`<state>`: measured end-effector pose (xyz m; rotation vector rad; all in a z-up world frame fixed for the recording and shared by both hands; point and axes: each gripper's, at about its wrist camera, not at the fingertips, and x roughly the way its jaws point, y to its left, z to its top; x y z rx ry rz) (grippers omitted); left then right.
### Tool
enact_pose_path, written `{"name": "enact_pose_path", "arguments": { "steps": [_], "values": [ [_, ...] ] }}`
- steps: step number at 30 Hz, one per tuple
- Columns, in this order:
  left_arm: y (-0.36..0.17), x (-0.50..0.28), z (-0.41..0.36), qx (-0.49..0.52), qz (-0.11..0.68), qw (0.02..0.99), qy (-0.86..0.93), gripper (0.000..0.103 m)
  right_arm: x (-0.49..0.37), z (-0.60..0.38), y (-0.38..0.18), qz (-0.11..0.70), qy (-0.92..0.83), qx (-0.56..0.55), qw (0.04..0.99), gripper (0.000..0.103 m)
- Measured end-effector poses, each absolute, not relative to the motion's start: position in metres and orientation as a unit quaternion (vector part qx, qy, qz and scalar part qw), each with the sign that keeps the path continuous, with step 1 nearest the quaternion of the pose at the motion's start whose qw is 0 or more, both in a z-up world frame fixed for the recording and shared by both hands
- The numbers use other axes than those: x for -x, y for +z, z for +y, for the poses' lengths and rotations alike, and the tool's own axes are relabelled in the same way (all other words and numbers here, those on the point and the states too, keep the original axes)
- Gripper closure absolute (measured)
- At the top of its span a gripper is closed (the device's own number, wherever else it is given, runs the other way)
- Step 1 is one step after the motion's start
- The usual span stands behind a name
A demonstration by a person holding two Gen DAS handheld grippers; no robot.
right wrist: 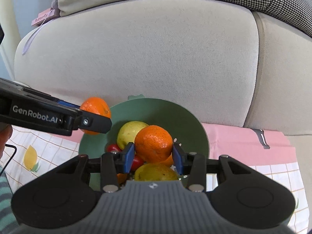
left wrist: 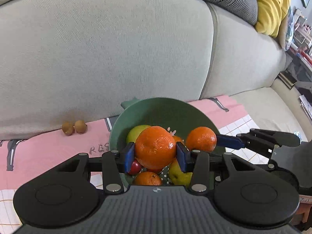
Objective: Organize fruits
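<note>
A green bowl [left wrist: 163, 111] sits on a pink cloth and holds several fruits: green-yellow pears [left wrist: 136, 132], a small red fruit [left wrist: 135, 167] and an orange [left wrist: 148, 178]. My left gripper [left wrist: 156, 153] is shut on an orange [left wrist: 156, 148] above the bowl. My right gripper [right wrist: 154, 156] is shut on another orange [right wrist: 154, 143] above the bowl [right wrist: 175, 115]. In the left wrist view the right gripper's orange [left wrist: 200, 139] shows at the right. In the right wrist view the left gripper's orange [right wrist: 95, 107] shows at the bowl's left rim.
Two small brown fruits [left wrist: 74, 126] lie on the pink cloth [left wrist: 48, 146] against the grey sofa [left wrist: 117, 48]. A checked cloth with lemon prints [right wrist: 33, 156] lies in front. A yellow cushion [left wrist: 273, 5] and shelves are at the far right.
</note>
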<state>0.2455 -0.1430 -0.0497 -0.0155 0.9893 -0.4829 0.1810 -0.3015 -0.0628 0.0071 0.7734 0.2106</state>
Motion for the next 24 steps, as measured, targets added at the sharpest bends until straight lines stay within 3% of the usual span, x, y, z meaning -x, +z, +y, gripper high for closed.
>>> {"name": "enact_pose_path", "arguments": {
  "steps": [24],
  "values": [
    [-0.083, -0.27, -0.148, -0.002, 0.517, 0.825, -0.226, 0.053, -0.242, -0.294, -0.109, 0.388, 0.134, 0.069, 0.909, 0.063]
  ]
}}
